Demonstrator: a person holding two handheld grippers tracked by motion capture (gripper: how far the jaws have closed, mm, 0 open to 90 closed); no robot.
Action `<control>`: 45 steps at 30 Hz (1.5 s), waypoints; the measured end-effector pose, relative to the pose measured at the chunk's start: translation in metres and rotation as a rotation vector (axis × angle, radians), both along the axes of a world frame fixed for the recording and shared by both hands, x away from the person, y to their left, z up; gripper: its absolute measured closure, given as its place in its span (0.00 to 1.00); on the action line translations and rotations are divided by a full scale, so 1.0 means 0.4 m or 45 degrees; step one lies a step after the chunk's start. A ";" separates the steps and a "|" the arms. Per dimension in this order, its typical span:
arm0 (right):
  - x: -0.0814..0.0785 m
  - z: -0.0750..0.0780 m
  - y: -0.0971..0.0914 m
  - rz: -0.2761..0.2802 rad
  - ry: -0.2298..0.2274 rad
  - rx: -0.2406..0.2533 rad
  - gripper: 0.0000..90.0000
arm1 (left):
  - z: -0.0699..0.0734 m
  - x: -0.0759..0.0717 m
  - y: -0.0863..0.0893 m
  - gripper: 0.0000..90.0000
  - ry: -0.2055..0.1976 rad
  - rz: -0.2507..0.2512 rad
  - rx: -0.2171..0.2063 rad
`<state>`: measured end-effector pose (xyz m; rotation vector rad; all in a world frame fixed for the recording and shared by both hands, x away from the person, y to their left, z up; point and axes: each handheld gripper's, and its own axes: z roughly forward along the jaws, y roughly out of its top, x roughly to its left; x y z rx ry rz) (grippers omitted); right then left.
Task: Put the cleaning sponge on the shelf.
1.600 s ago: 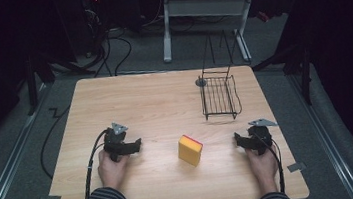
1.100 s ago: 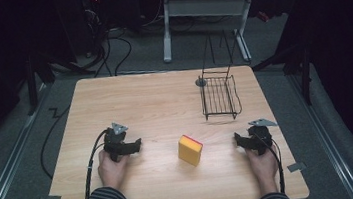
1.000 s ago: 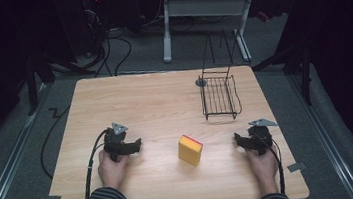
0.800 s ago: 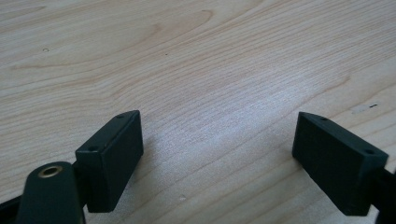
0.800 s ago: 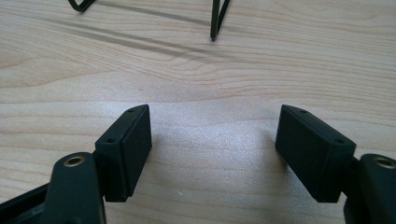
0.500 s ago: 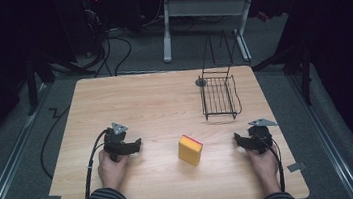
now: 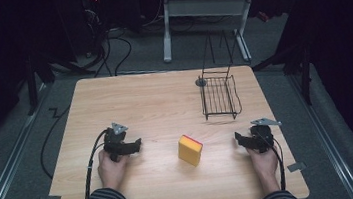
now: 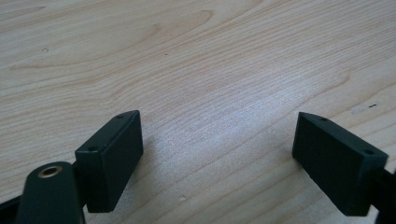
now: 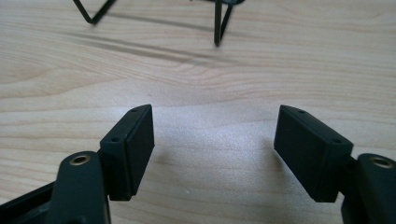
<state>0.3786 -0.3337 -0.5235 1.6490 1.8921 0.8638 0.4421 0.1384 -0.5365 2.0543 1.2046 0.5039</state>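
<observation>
Nothing looked begun: the yellow block (image 7: 190, 149) lay untouched on the worktop (image 7: 154, 102) between the left gripper (image 7: 128, 147) and right gripper (image 7: 243, 139), both resting with jaws spread and empty, while the wire basket (image 7: 220, 96) stood empty well beyond it.

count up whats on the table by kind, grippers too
yellow block: 1
black wire basket: 1
small round dark disc by the basket: 1
grippers: 2, left gripper and right gripper, both open
total: 5
</observation>
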 end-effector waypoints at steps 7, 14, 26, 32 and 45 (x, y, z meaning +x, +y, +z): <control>-0.019 0.031 -0.002 0.037 -0.067 0.056 0.35 | 0.000 0.000 0.000 0.19 0.000 0.000 0.000; -0.040 0.066 0.009 0.102 -0.139 0.130 0.37 | 0.000 0.000 0.000 0.19 0.000 0.000 0.000; -0.086 0.125 0.046 0.230 -0.245 0.135 0.37 | 0.000 0.000 0.000 0.19 0.000 0.000 0.000; -0.116 0.140 0.070 0.305 -0.270 0.131 0.36 | 0.000 0.000 0.000 0.19 0.000 0.000 0.000; -0.164 0.148 0.128 0.453 -0.278 0.115 0.35 | 0.000 0.000 0.000 0.19 0.000 0.000 0.000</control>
